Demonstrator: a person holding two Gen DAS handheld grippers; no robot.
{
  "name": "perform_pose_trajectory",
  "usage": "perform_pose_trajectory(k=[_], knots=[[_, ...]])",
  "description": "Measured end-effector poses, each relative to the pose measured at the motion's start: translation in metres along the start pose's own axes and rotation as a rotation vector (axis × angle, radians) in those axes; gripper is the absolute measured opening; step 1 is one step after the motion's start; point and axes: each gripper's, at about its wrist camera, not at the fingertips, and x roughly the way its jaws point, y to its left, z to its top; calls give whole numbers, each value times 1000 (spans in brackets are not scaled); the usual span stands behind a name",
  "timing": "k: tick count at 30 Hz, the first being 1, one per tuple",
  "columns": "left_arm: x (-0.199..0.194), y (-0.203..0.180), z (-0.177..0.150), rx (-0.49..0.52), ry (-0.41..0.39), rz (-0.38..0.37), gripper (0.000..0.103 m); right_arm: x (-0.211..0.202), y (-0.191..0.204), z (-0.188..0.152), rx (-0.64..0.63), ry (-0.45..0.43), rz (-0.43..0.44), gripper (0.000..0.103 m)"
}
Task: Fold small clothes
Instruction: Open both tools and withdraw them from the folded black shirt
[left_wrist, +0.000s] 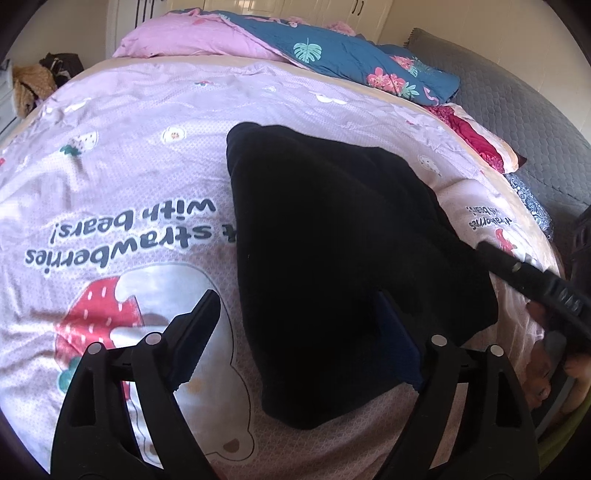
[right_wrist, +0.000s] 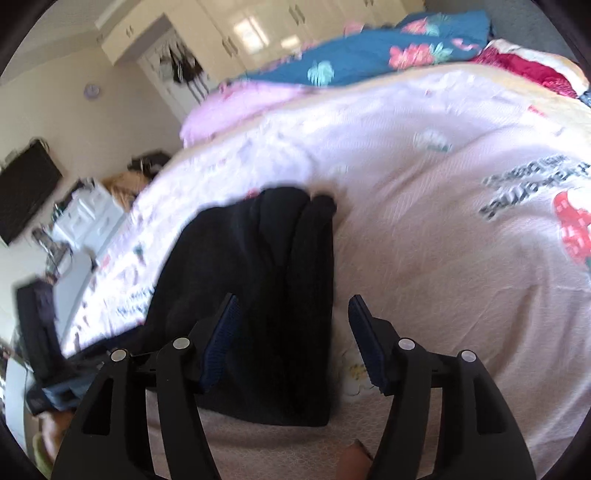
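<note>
on the bed (left_wrist: 110, 177) | folded black garment (left_wrist: 332, 229) lies on pink strawberry quilt | left claw (left_wrist: 295, 306) spread, straddling its edge | right claw (right_wrist: 291, 314) spread, pinching nothing

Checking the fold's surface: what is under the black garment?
The black garment lies on the pink strawberry-print bedspread. It covers part of the printed lettering; anything else beneath is hidden.
</note>
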Motion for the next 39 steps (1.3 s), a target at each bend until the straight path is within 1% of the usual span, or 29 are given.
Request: perform_pose_trajectory(k=[1,2,3,4,5,7,9,11,13,14,15,16,17,18,19,22,23,28,29,32,33,35,39], knots=[[1,2,-3,-6,3,-5,77,-6,-1,2,12,-28,18,60],[2,3,-5,-8,6,-8,77,-10,0,4,21,-48,42,57],[3,4,-7,-10,7,-14,77,-11,1,6,23,-57,70,53],[4,5,-9,-11,9,-18,77,-10,4,9,16,-61,90,44],[4,5,-10,-12,9,-21,77,-5,11,16,-7,-55,98,40],[4,6,-11,-18,10,-28,77,6,21,26,-39,-39,78,39],[5,7,-11,-20,12,-30,77,28,30,36,-77,13,45,39],[4,6,-11,-15,12,-29,77,54,31,41,-81,73,-11,39],[4,5,-12,-12,13,-30,77,77,27,42,-74,113,-71,39],[5,5,-12,-12,13,-32,77,85,25,41,-69,129,-76,38],[5,5,-12,-11,14,-33,77,91,24,40,-65,140,-74,34],[5,5,-12,-10,14,-36,77,93,23,38,-64,140,-64,22],[4,5,-13,-8,12,-36,77,91,25,38,-78,123,-59,17],[3,4,-14,-6,9,-35,77,86,28,38,-100,100,-57,15],[2,3,-14,-4,4,-41,77,74,33,40,-121,56,-53,4],[2,-2,-15,10,13,-60,77,49,34,47,-165,-49,-81,5],[2,-3,-15,13,13,-64,77,49,32,47,-172,-55,-94,5],[4,-5,-19,9,26,-63,77,80,20,33,-195,34,-219,5],[4,-5,-19,7,26,-65,77,85,20,31,-201,44,-242,6],[1,-6,-21,17,25,-57,77,85,22,27,-212,30,-263,8],[0,-7,-21,19,25,-56,77,84,23,25,-221,20,-282,11],[-3,-9,-22,23,22,-54,77,79,23,19,-230,-1,-309,24],[-9,-11,-19,25,12,-60,77,54,21,12,-222,-61,-322,39]])
